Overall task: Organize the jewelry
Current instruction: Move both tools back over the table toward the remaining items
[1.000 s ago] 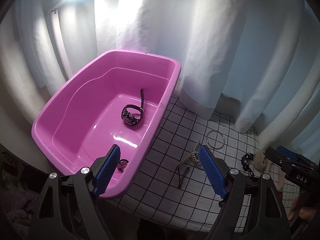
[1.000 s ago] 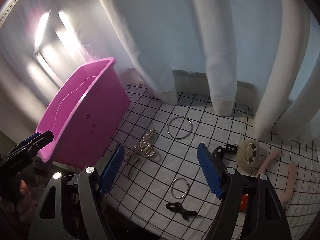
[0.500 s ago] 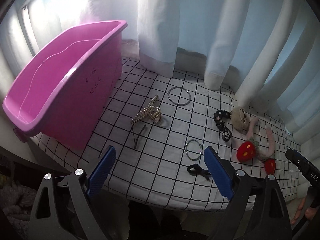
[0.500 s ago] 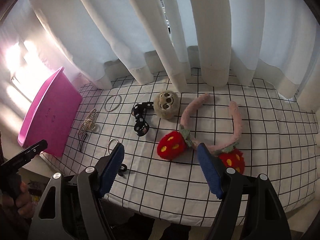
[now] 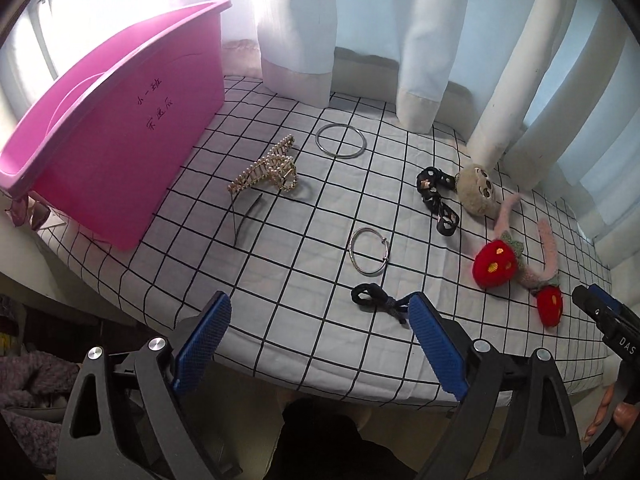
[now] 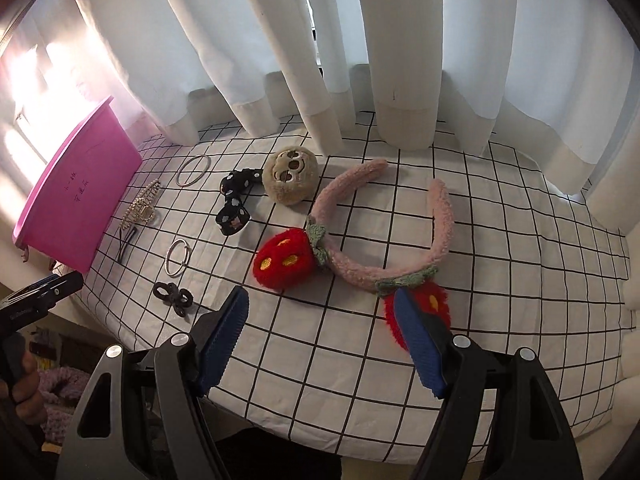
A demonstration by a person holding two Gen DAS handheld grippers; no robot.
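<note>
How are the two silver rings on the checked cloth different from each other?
The far ring is larger and a plain closed circle; the near ring is smaller and has a small join on its rim. The far ring lies by the curtain, the near ring beside the black hair tie. Both are thin, silver and lie flat.

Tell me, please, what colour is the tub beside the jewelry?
Pink tub, with dark handwriting on its side; the left wrist view shows it best.
</note>
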